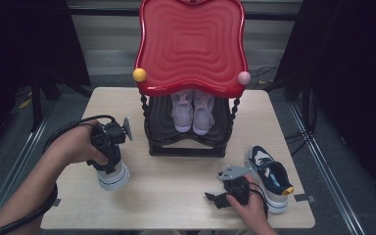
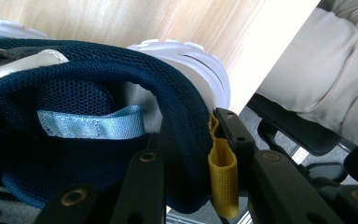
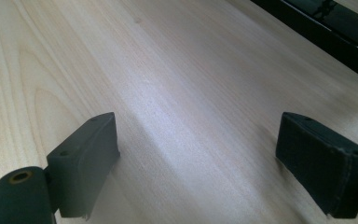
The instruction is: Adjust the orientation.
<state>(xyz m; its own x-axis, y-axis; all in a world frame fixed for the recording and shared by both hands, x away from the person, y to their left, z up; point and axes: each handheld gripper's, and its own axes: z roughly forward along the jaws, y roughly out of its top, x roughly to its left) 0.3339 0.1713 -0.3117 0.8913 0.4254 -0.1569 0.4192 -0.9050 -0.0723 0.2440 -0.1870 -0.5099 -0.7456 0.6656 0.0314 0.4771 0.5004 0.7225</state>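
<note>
Wood table [image 1: 176, 196]; dark room; left gripper [image 1: 108, 147] grips sneaker [image 1: 111, 177].

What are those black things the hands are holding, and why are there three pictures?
Each hand holds a grabbing tool with a claw. One camera looks down from above the wooden table; the other two ride on the tools. The left claw is pinching the heel of a navy shoe, beside its yellow loop. The right claw is open above bare wood, holding nothing. The matching navy shoe lies beside it. At the back stands a little rack with a red top, and a pair of pink shoes sits on its shelf.
</note>
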